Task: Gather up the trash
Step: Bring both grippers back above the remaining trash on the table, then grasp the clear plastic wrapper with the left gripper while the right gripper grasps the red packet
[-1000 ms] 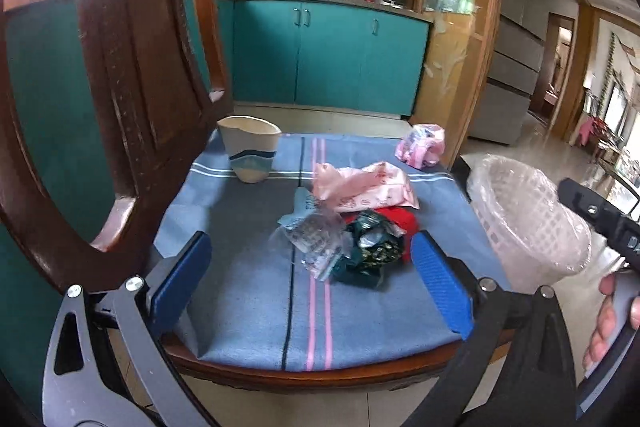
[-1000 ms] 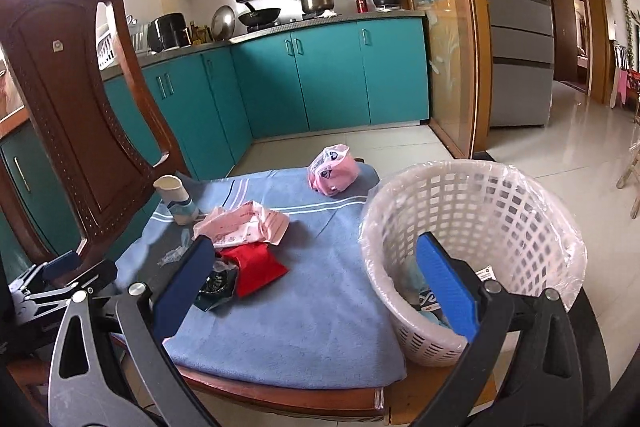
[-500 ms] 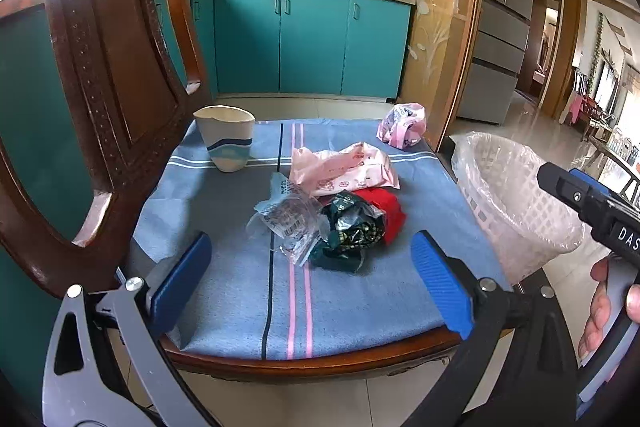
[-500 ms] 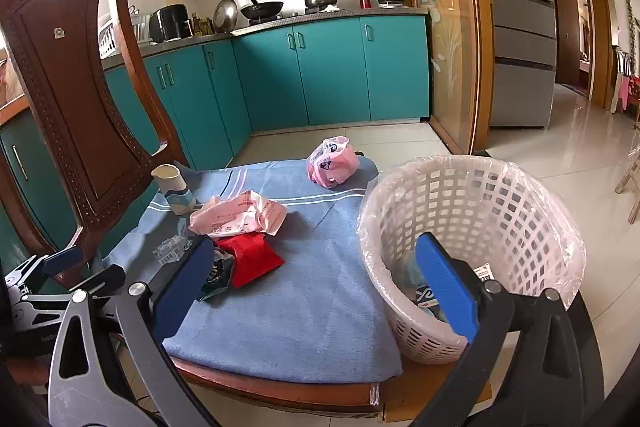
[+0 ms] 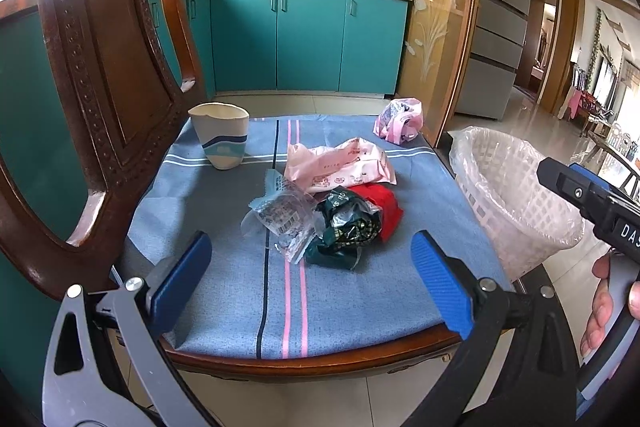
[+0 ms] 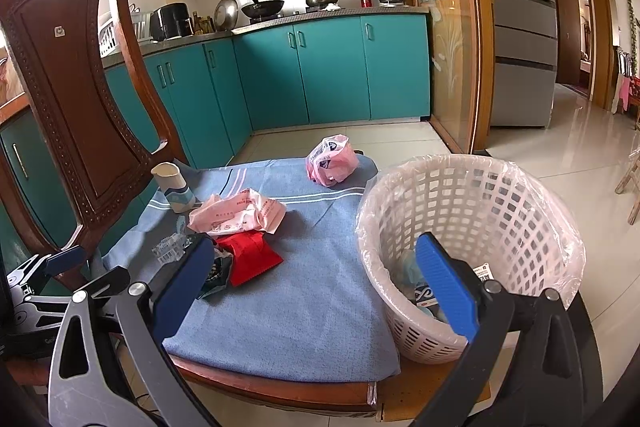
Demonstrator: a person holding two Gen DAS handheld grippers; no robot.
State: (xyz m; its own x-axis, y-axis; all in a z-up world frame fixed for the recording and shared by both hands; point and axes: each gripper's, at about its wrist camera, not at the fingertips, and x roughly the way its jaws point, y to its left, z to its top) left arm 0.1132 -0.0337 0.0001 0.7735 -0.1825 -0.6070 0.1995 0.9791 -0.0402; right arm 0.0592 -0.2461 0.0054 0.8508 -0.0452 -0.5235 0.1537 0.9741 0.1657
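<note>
Trash lies on a blue cloth (image 5: 224, 291) over a chair seat: a clear wrapper (image 5: 280, 219), a dark green wrapper (image 5: 346, 227), a red packet (image 5: 382, 205), a pink-white bag (image 5: 340, 169), a crumpled pink bag (image 5: 398, 119) at the far corner, and a paper cup (image 5: 220, 135). A white lined basket (image 6: 472, 235) stands at the seat's right with some trash inside. My left gripper (image 5: 312, 281) is open and empty, just short of the pile. My right gripper (image 6: 316, 281) is open and empty, between pile and basket.
The carved wooden chair back (image 5: 100, 75) rises close on the left. Teal kitchen cabinets (image 5: 304, 39) stand behind, a fridge (image 6: 524, 19) to the right, tiled floor around. The person's hand (image 5: 604, 303) holds the right gripper's handle.
The left gripper has pulled back and shifted right, so the pile now sits centred between its fingers. The right gripper has drifted slightly back. Both stay open and empty.
</note>
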